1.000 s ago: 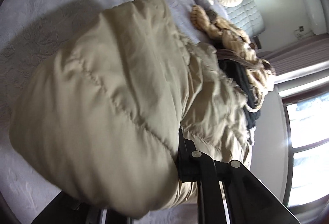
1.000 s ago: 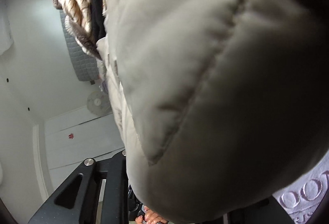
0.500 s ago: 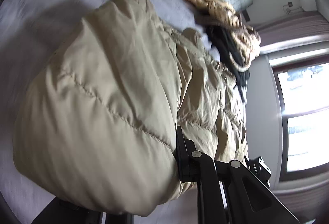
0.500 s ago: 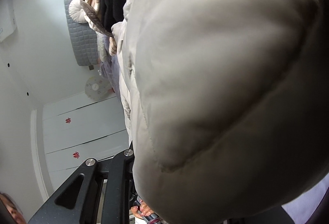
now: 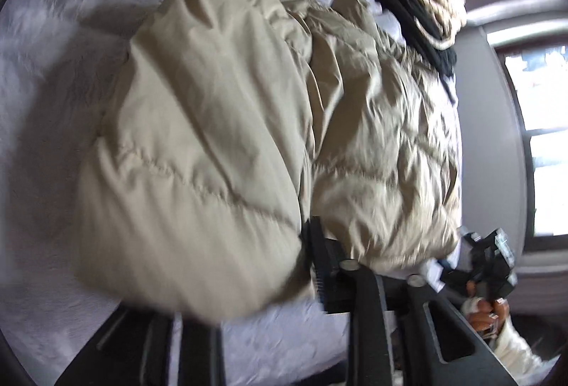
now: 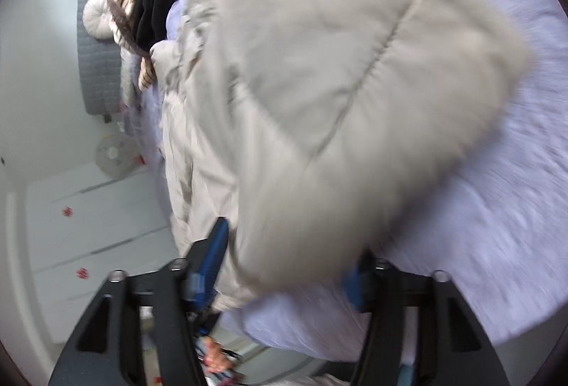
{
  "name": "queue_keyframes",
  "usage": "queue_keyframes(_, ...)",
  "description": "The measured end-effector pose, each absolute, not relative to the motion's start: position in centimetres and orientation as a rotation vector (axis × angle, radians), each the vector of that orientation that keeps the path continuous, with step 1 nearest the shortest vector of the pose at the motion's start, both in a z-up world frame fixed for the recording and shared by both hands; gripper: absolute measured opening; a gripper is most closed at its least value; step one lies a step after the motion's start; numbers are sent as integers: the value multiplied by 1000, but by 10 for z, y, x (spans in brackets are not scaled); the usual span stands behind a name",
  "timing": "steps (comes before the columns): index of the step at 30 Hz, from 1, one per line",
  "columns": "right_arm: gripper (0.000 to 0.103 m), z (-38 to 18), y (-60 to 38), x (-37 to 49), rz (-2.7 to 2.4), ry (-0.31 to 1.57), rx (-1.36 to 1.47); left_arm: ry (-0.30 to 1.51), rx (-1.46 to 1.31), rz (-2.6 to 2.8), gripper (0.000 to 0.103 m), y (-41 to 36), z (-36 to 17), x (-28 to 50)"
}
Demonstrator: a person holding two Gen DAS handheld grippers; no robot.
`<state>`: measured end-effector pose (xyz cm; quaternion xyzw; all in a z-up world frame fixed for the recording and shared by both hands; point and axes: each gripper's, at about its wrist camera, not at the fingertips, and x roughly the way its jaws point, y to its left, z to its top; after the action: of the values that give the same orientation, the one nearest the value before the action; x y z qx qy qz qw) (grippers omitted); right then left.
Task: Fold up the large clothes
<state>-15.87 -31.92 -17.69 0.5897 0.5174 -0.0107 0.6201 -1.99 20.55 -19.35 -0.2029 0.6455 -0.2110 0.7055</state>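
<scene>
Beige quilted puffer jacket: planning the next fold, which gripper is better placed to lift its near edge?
Probably the right gripper: both blue pads straddle the beige quilted puffer jacket; the left gripper has one finger hidden.

Left gripper (image 5: 248, 283): only right-hand finger (image 5: 321, 274) showing in left wrist view, ribbed pad facing inward; other finger hiding under fabric, so jaw state not readable. Right gripper (image 6: 287, 265): fingers standing wide apart, blue pads (image 6: 209, 258) showing on both sides, fabric bulging between them. Right gripper (image 5: 491, 262) also appearing in left wrist view at lower right, person's hand (image 5: 484, 311) wrapping its handle. Both views blurring.
</scene>
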Motion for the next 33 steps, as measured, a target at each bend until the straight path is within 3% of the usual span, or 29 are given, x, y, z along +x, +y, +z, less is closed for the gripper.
queue_keyframes(4, 74, -143, -312, -167, -71, 1238, 1172, 1481, -323, -527, 34, 218, -177, -36)
queue_keyframes(8, 85, -108, -282, -151, -67, 1256, 871, 1489, -254, -607, 34, 221, -155, -44)
queue_keyframes(16, 88, -78, -197, -91, -37, 1198, 436, 1347, -251, -620, 34, 215, -111, -34)
queue_keyframes(19, 103, -70, -169, -68, -74, 1165, 298, 1313, -253, -594, 34, 207, -105, -26)
queue_keyframes(22, 103, -62, -143, -57, -104, 1128, 163, 1301, -227, -552, 34, 203, -104, -23)
queue_keyframes(32, 103, -55, -136, -49, -49, 1177, 256, 1299, -108, -349, 34, 202, -118, 2)
queue_keyframes(33, 103, -56, -135, -48, -44, 1178, 257, 1296, -106, -341, 43, 202, -118, 3)
